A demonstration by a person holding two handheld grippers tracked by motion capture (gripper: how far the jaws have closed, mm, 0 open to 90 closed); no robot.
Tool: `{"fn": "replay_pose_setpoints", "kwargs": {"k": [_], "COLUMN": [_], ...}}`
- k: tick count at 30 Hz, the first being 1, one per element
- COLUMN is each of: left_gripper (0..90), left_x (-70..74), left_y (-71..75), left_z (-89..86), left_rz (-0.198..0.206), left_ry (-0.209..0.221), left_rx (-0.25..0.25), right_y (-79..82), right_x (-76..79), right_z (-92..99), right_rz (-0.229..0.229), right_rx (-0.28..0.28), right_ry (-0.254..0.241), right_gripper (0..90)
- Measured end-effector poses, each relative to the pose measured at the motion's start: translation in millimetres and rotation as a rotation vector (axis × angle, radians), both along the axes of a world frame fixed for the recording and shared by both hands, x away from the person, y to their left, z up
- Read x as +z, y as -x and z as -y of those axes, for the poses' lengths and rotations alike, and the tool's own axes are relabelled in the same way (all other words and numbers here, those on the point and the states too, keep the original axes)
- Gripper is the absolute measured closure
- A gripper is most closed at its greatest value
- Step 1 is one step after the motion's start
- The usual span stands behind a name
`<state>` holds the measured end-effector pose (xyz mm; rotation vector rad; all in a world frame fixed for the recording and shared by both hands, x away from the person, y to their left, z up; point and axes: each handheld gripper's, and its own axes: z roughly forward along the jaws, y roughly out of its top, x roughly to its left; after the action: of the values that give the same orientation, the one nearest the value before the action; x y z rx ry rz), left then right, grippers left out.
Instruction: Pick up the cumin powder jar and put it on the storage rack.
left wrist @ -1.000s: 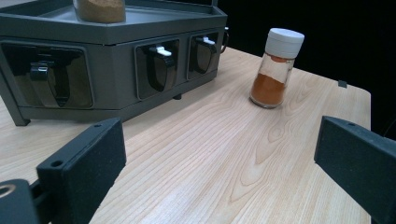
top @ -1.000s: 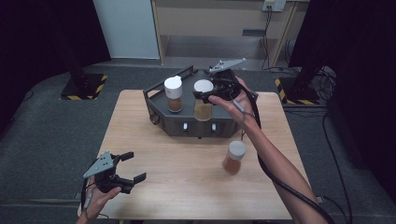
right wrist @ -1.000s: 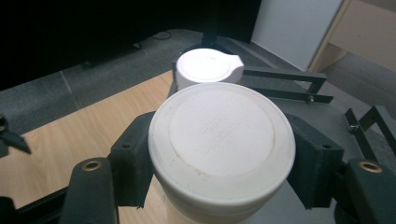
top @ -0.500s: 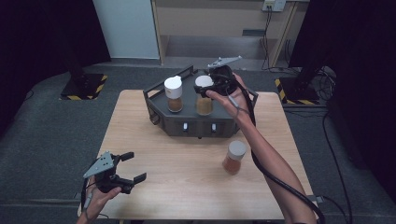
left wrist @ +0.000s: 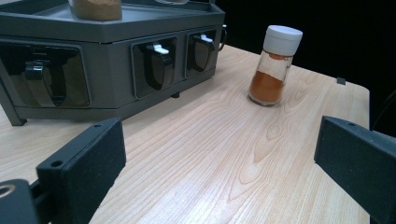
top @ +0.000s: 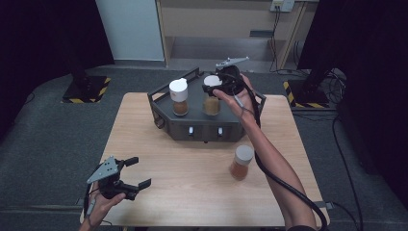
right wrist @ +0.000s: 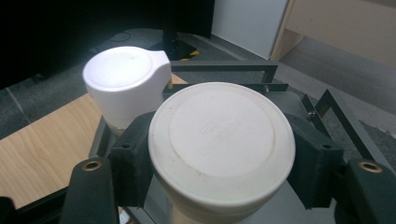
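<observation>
A dark grey spice rack stands at the back of the wooden table. A white-capped jar of brown spice stands on its left side. My right gripper is shut on the white cap of a second jar at the rack's top; its black pads clamp both sides of the cap. I cannot tell whether this jar's base rests on the rack. A third jar of orange spice stands on the table in front of the rack. My left gripper stays open and holds nothing near the front left.
In the left gripper view the rack's front shows several dispenser handles, and the orange jar stands beyond my left gripper. A thin metal rail rims the rack. Dark floor surrounds the table, and a cable trails along the right forearm.
The right hand has shifted slightly over the rack, with the jar still in its jaws. The left gripper has stayed where it was.
</observation>
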<state>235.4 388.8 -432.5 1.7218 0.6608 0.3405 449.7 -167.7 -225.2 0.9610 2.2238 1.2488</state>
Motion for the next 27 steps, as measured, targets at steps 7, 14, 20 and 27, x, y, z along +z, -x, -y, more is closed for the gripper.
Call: {"fn": "replay_pose_setpoints", "kwargs": {"k": [7,14,20,27], "left_gripper": [1.2,1.2,1.2,1.2], "left_x": [0.2,0.1,0.1,-0.2], "left_y": [0.2,-0.2,-0.4,-0.5], "left_z": [-0.1,-0.2,-0.7,-1.2], "left_rz": [0.0,0.0,0.0,-0.001], "left_ry": [-0.001,-0.001,-0.001,0.001], "left_rx": [0.0,-0.003,-0.004,-0.003], "right_y": [-5.5,-10.9,-15.8,-19.3], "right_x": [-3.2,-7.9,-13.4,-18.1], "right_z": [-5.4,-9.3,-10.7,-11.0], "right_rz": [-0.003,-0.012,-0.024,-0.034], "right_rx": [-0.007,-0.009,-0.014,-0.013], "right_ry": [0.007,0.015,0.014,0.01], "right_gripper": [34.1,34.0,34.0,34.0]}}
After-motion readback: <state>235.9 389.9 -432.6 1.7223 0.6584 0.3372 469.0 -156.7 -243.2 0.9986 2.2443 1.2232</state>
